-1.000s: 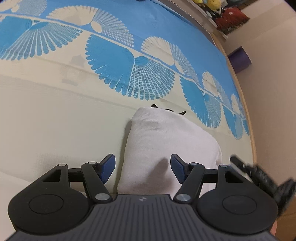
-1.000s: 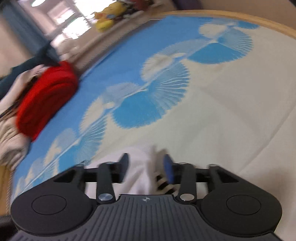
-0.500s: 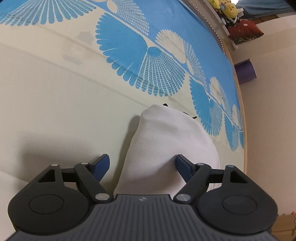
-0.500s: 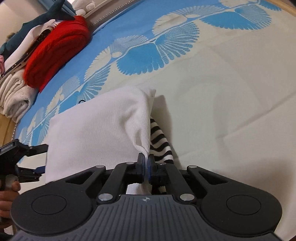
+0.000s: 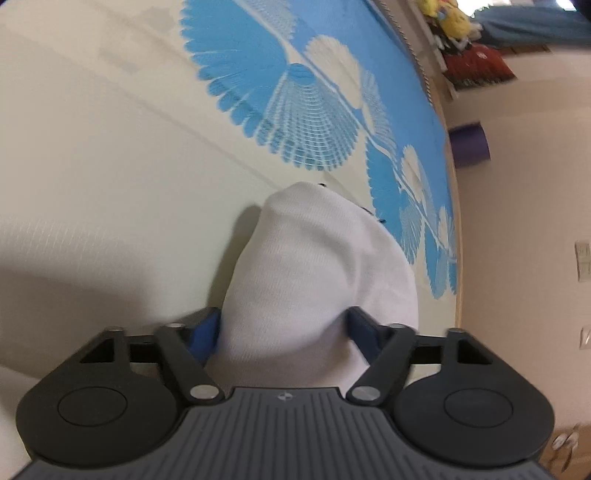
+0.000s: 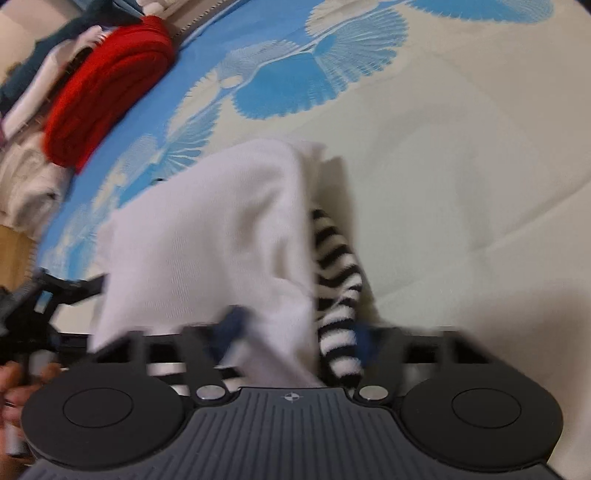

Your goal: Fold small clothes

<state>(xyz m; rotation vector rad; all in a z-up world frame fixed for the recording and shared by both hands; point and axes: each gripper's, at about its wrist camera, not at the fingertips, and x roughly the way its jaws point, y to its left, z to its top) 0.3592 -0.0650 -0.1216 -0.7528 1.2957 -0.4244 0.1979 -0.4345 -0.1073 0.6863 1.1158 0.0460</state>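
Observation:
A small white knitted garment (image 5: pixel 317 273) lies folded on the cream and blue bedspread (image 5: pixel 110 166). Its near end bulges between the open jaws of my left gripper (image 5: pixel 282 326); the blue pads stand on either side of it. In the right wrist view the same white garment (image 6: pixel 221 236) has a black-and-white striped sleeve (image 6: pixel 338 291) along its right side. My right gripper (image 6: pixel 295 334) is open, with the cloth edge and the striped sleeve lying between the blurred pads. My left gripper (image 6: pixel 40 295) shows at the left edge of that view.
A red folded cloth (image 6: pixel 107 92) and a pile of pale and dark clothes (image 6: pixel 26 173) lie at the bed's far left edge. A wooden bed rim (image 5: pixel 456 236), a purple object (image 5: pixel 469 144) and yellow soft toys (image 5: pixel 443 18) lie beyond the bedspread.
My right gripper was shut on the garment's edge half a second ago and has now opened. My left gripper has moved forward, so the cloth sits deeper between its open jaws.

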